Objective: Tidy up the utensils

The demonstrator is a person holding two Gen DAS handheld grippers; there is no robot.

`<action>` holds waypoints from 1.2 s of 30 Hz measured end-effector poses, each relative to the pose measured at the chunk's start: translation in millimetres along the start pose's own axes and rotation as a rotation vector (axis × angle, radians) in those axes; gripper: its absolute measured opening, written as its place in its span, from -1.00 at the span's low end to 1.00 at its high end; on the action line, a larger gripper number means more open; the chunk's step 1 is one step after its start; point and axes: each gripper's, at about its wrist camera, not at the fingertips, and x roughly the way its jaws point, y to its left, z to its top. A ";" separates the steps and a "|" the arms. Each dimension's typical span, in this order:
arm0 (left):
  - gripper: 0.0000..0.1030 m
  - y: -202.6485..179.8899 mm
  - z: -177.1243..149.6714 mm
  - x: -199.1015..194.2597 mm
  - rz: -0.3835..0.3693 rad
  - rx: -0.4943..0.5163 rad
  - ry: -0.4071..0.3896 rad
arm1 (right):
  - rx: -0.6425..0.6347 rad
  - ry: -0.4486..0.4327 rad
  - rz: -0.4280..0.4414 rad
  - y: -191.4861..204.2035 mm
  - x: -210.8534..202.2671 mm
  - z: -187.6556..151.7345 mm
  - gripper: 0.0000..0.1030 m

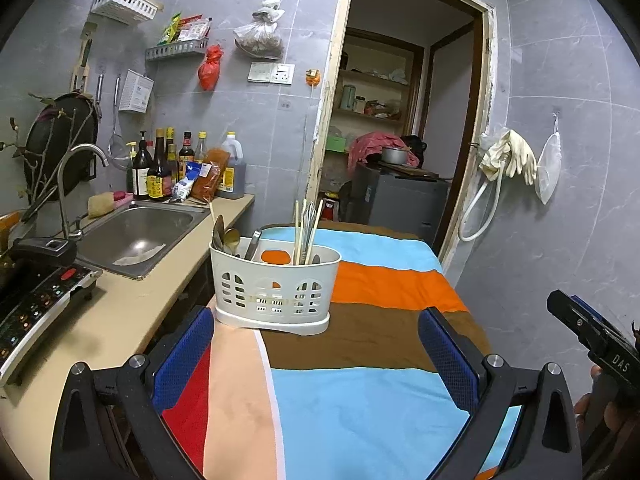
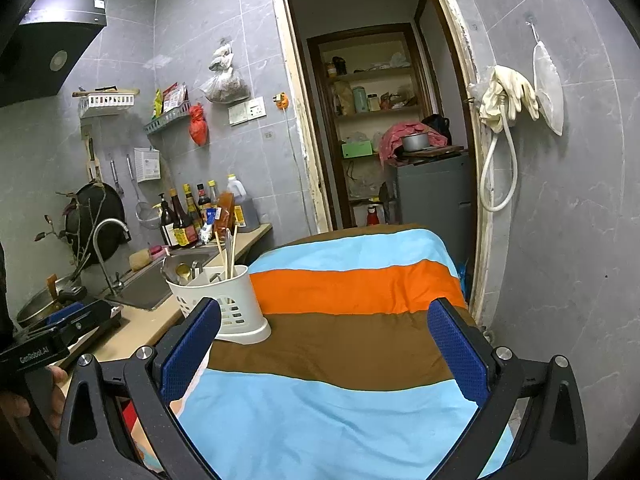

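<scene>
Standing loaded, the utensil caddy (image 1: 274, 284) — both grippers' jaws spread, pinching nothing

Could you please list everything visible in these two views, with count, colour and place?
utensil caddy: one, white, on the striped cloth near the counter edge
chopsticks: several, pale wood, upright in the caddy
spoons: two, metal, in the caddy's left compartment
striped cloth: one, blue, orange, brown, covering the table
sink: one, steel, set in the counter
faucet: one, chrome, beside the sink
sauce bottles: several, dark, behind the sink
rubber gloves: cream, hanging by the doorway
left gripper: open, holding nothing
right gripper: open, holding nothing
</scene>
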 end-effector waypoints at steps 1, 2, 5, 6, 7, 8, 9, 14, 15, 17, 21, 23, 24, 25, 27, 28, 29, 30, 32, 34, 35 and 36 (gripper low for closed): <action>0.99 0.4 0.2 -0.3 0.001 0.000 -0.001 | 0.000 0.001 0.001 0.4 0.1 0.0 0.97; 0.99 0.8 0.4 -0.5 0.001 0.000 -0.001 | 0.000 0.001 0.001 0.7 0.1 0.0 0.97; 0.99 1.2 0.4 -0.5 0.002 0.000 -0.001 | 0.001 0.001 0.000 1.6 -0.1 -0.1 0.97; 0.99 1.4 0.4 -0.5 0.001 -0.001 -0.001 | 0.001 0.001 0.000 1.6 -0.1 -0.1 0.97; 0.99 1.6 0.5 -0.5 0.001 -0.001 -0.002 | 0.001 0.002 0.001 2.2 -0.4 -0.2 0.97; 0.99 1.8 0.5 -0.5 0.001 -0.001 -0.002 | 0.001 0.001 -0.001 2.3 -0.3 -0.2 0.97; 0.99 1.9 0.4 -0.4 0.001 0.000 -0.002 | 0.001 0.002 -0.002 2.1 -0.2 -0.1 0.97; 0.99 2.7 0.7 -0.1 0.001 0.000 -0.002 | 0.001 0.001 -0.001 1.9 -0.2 0.0 0.97; 0.99 2.9 0.5 -0.1 0.001 0.000 -0.001 | 0.002 0.001 -0.001 1.9 -0.2 0.0 0.97; 0.99 3.1 0.5 0.0 0.000 0.000 -0.002 | 0.002 0.001 -0.001 2.1 -0.2 0.0 0.97; 0.99 3.3 0.4 0.3 0.000 -0.001 -0.002 | 0.002 0.000 -0.001 1.9 -0.7 0.1 0.97; 0.99 3.5 0.6 0.3 0.000 -0.001 -0.002 | 0.003 0.003 -0.001 1.4 -0.1 0.3 0.97; 0.99 3.7 0.7 0.1 0.000 -0.002 -0.002 | 0.004 0.004 0.000 2.0 0.9 0.0 0.97; 0.99 3.8 0.7 0.1 0.000 -0.002 -0.002 | 0.006 0.006 0.002 2.8 0.8 -0.1 0.97; 0.99 3.8 0.7 0.4 0.001 -0.001 -0.002 | 0.004 0.005 -0.001 3.2 0.7 -0.1 0.97; 0.99 3.8 0.8 0.3 0.001 0.000 -0.002 | 0.004 0.005 -0.001 3.5 0.6 -0.2 0.97; 0.99 4.0 0.8 0.3 0.001 0.000 -0.002 | 0.005 0.006 0.000 3.6 0.9 -1.1 0.97; 0.99 4.1 0.7 0.6 0.000 -0.001 -0.001 | 0.004 0.006 0.000 4.0 1.0 -1.2 0.97; 0.99 4.1 0.6 0.6 0.001 -0.003 0.001 | 0.003 0.008 -0.001 4.6 1.0 -1.5 0.97; 0.99 5.6 1.9 1.0 0.004 -0.006 0.001 | 0.004 0.010 0.000 7.5 1.0 -2.5 0.97; 0.99 5.8 2.1 0.9 0.004 -0.006 0.001 | 0.003 0.009 -0.001 6.2 1.5 -1.9 0.97; 0.99 5.8 2.0 1.2 0.003 -0.005 0.001 | 0.004 0.010 -0.001 6.2 1.5 -1.9 0.97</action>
